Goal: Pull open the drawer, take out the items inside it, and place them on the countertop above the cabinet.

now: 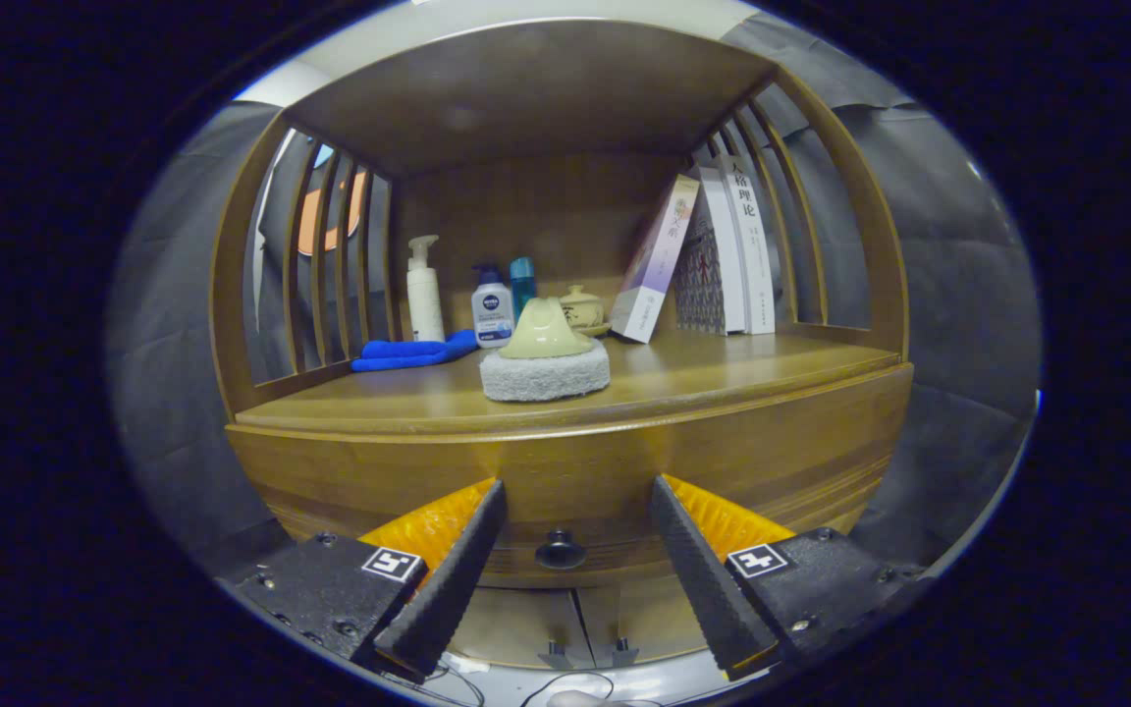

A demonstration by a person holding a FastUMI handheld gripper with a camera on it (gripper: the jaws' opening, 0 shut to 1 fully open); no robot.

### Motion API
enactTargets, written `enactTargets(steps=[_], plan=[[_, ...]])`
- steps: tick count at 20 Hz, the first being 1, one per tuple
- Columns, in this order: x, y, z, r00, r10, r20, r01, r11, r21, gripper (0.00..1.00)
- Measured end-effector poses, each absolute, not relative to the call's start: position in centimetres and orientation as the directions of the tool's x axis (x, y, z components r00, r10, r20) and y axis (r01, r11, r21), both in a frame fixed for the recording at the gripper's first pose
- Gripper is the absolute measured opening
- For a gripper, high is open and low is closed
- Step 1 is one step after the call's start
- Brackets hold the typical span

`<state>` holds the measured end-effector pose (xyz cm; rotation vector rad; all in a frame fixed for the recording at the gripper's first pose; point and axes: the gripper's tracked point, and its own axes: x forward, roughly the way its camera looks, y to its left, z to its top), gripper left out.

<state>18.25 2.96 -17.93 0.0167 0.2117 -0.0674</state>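
Between the jaws, just ahead: drawer knob [561,549], drawer [575,491] looks closed. Gripper [575,501] spread wide, gripping nothing. Beyond, on the worktop [723,368]: scrub pad [545,358], blue cloth [413,353], bottles [492,306].

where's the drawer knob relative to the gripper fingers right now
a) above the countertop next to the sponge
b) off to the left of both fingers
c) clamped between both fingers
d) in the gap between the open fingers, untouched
d: the dark drawer knob sits on the closed drawer front in the gap of the open gripper, and neither of the fingers touches it.
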Motion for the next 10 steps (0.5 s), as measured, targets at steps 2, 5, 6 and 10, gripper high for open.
enactTargets(steps=[2, 5, 6, 10], plan=[[18.2, 2.8, -18.1, 0.971, -0.074, -0.229, 0.067, 0.997, -0.039, 0.99], [17.5, 3.1, -17.1, 0.97, -0.058, -0.238, 0.049, 0.998, -0.043, 0.99], [17.1, 3.0, -16.2, 0.973, -0.056, -0.223, 0.047, 0.998, -0.047, 0.99], [13.5, 3.2, -12.2, 0.984, -0.038, -0.176, 0.028, 0.998, -0.064, 0.99]])
